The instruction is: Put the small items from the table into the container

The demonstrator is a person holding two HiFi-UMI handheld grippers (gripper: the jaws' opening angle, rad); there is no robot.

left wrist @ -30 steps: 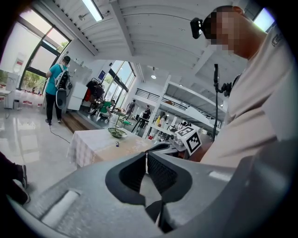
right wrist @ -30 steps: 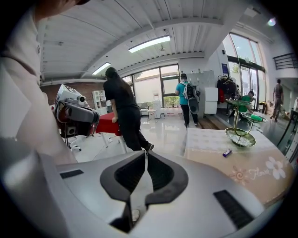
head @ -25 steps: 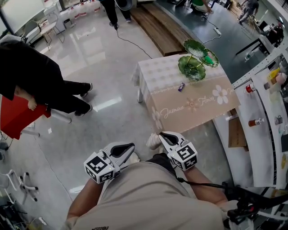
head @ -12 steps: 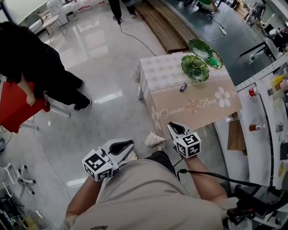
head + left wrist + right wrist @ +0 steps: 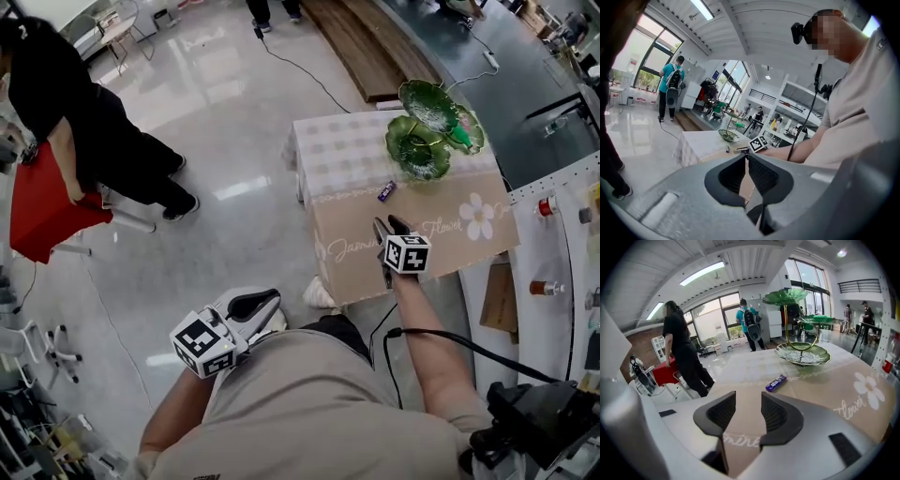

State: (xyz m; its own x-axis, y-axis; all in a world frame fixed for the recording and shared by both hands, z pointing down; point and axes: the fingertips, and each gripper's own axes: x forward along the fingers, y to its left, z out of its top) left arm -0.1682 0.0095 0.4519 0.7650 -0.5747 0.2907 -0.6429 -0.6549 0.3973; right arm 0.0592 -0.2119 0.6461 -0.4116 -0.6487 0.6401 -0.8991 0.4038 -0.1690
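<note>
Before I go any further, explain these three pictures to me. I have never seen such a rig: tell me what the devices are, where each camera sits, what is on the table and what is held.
There is no robot here. A person holds a two-jaw gripper in each hand. The head view looks down from a camera on the person's head: the left gripper is near the waist, and the right gripper reaches over the table. The other two views come from a camera riding on each gripper, looking along its jaws. The marker cubes are parts of the grippers. On the table are a small purple wrapped bar and a green leaf-shaped tiered dish. Nothing is held: the left jaws are together and empty, and the right jaws are opening with nothing between them, the bar lying ahead.
</note>
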